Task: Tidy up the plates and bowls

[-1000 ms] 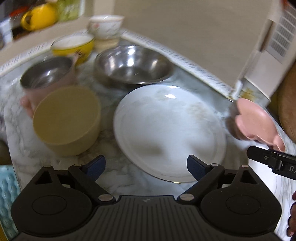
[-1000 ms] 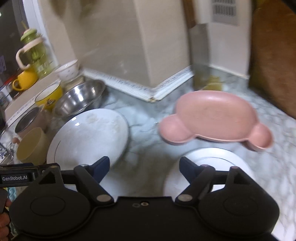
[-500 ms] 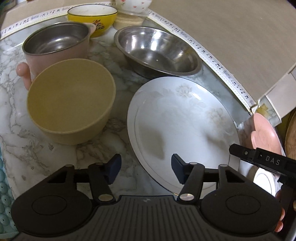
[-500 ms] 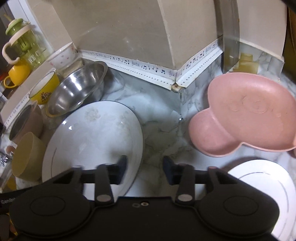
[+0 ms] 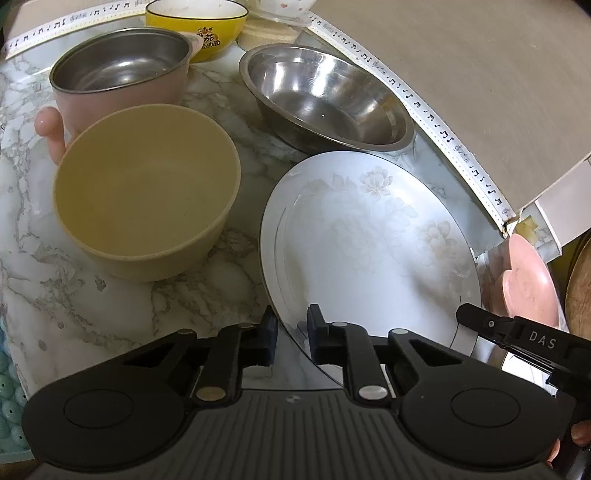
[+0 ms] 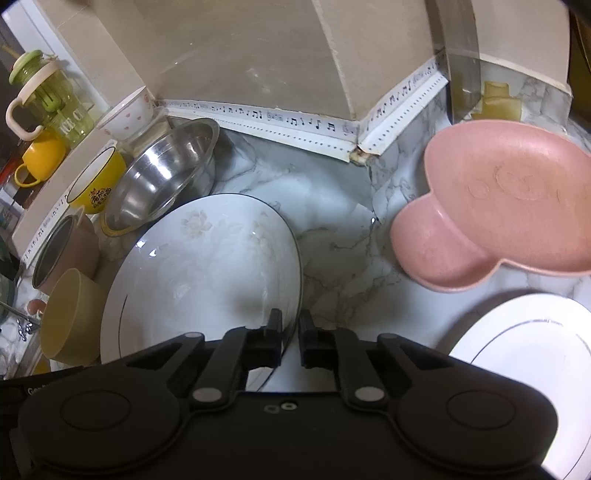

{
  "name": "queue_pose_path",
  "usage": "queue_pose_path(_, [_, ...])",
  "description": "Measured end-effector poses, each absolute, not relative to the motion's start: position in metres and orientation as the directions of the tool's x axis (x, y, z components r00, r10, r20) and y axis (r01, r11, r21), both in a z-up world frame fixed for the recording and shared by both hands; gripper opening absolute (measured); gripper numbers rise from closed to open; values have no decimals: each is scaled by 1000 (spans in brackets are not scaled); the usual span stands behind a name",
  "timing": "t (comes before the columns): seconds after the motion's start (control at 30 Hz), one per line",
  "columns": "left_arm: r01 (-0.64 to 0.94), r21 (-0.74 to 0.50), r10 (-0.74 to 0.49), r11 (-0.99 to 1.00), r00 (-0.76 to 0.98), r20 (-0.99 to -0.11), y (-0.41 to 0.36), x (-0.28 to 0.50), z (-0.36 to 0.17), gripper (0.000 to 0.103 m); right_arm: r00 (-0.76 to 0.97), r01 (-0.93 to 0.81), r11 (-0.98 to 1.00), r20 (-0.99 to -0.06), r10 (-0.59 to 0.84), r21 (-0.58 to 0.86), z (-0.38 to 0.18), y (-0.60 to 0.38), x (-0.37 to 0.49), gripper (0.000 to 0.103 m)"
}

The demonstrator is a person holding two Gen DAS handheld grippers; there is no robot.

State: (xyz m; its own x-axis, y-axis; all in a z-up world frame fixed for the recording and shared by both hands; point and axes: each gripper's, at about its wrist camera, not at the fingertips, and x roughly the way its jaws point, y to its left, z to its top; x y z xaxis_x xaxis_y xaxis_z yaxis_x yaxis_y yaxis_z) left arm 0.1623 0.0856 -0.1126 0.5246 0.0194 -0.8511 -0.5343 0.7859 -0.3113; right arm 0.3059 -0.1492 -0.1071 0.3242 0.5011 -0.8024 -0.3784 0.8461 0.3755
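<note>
In the right wrist view the small white plate (image 6: 524,343) runs off the right edge behind the gripper body, the pink plate (image 6: 498,206) is cropped there too, and the left view's top edge cuts the yellow bowl (image 5: 195,26).

The marble counter (image 5: 229,291) carries the dishes. Just ahead of the left tool lies the big flowered plate (image 5: 369,251), with the tan bowl (image 5: 144,199) to its left. Farther ahead stand the steel bowl (image 5: 325,103), the pink steel-lined pot (image 5: 118,77) and the yellow bowl (image 5: 199,26). Right of the right tool lie the pink plate (image 6: 502,206) and a small white plate (image 6: 524,350).
</note>
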Motion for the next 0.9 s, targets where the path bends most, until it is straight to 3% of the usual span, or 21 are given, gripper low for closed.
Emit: queue_pose_path(0.9, [-453,-269,-9,850,497,-867,51,104,-105,15,316,-327,850,-800,511,413,-103,-197,229,9])
